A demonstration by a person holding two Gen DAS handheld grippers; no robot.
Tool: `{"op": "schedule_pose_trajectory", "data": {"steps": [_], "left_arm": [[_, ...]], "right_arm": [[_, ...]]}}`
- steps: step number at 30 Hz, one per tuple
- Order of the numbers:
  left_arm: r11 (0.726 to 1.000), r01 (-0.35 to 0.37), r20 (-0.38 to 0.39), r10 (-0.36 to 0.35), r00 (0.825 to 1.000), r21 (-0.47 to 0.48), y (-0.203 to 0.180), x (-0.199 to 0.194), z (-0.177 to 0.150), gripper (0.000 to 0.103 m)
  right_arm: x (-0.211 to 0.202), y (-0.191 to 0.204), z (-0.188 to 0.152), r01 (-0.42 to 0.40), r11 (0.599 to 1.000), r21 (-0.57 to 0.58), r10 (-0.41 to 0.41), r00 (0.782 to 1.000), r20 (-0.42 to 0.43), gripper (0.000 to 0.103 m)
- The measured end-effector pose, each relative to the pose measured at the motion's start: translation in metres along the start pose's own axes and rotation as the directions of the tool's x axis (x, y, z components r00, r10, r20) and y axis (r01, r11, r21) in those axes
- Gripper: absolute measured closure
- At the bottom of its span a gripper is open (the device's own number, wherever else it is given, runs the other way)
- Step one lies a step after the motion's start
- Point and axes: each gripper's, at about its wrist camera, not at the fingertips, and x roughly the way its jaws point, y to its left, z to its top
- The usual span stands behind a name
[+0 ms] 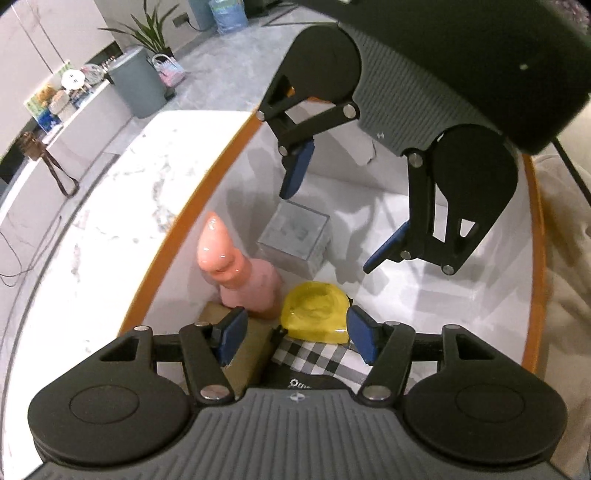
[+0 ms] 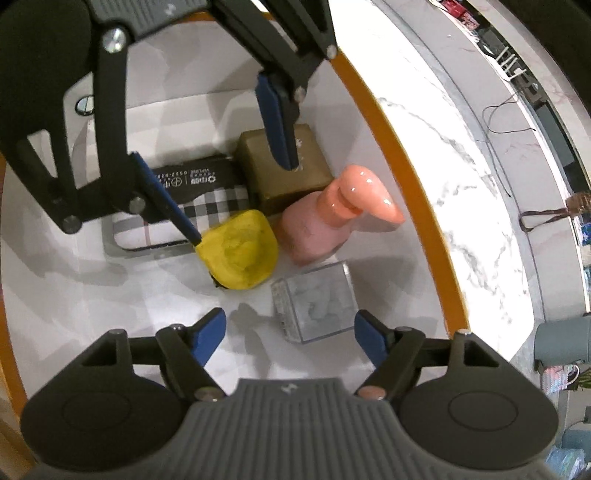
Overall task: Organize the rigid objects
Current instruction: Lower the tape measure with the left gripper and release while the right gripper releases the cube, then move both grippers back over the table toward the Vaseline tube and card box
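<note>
Inside a white bin with an orange rim (image 1: 173, 236) (image 2: 399, 155) lie a pink pump bottle (image 1: 240, 273) (image 2: 325, 221), a yellow soap-shaped block (image 1: 314, 314) (image 2: 240, 254), a clear square box (image 1: 295, 240) (image 2: 317, 302), a brown box (image 1: 243, 343) (image 2: 273, 170) and a checked black-and-white pack (image 1: 314, 358) (image 2: 207, 206). My left gripper (image 1: 295, 336) (image 2: 229, 166) is open and empty over the yellow block and the brown box. My right gripper (image 2: 290, 336) (image 1: 332, 225) is open and empty above the clear box.
The bin sits on a white marble counter (image 1: 110, 229) (image 2: 461, 184). A beige cloth (image 1: 565, 295) lies outside the bin's right side. A grey bin (image 1: 136, 81), a plant (image 1: 151, 33) and a shelf with small items (image 1: 55, 99) stand beyond on the floor.
</note>
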Motion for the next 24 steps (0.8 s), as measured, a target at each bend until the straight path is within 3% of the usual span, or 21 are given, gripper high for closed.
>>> {"op": "schedule_pose_trajectory", "data": {"steps": [5, 12, 15, 17, 24], "left_arm": [[1.000, -0.005, 0.023, 0.005, 1.000, -0.020, 0.001, -0.015, -0.004, 0.029], [0.996, -0.070, 0.062, 0.074, 0.995, -0.057, 0.005, -0.051, -0.025, 0.029], [0.992, -0.102, 0.067, 0.107, 0.992, -0.075, 0.009, -0.069, -0.036, 0.029], [0.988, -0.122, 0.060, 0.128, 0.990, -0.092, 0.011, -0.080, -0.044, 0.029], [0.967, -0.187, 0.071, 0.201, 0.977, -0.174, 0.026, -0.117, -0.075, 0.029]], "right_arm": [[-0.009, 0.000, 0.005, 0.009, 0.998, 0.055, -0.010, 1.000, 0.005, 0.027], [-0.029, 0.009, 0.022, 0.076, 0.988, 0.136, -0.079, 0.997, 0.019, 0.028], [-0.038, 0.021, 0.035, 0.096, 0.987, 0.130, -0.102, 0.994, 0.035, 0.035], [-0.043, 0.028, 0.046, 0.114, 0.987, 0.111, -0.118, 0.992, 0.033, 0.044], [-0.064, 0.038, 0.088, 0.184, 0.978, 0.103, -0.190, 0.980, 0.055, 0.044]]}}
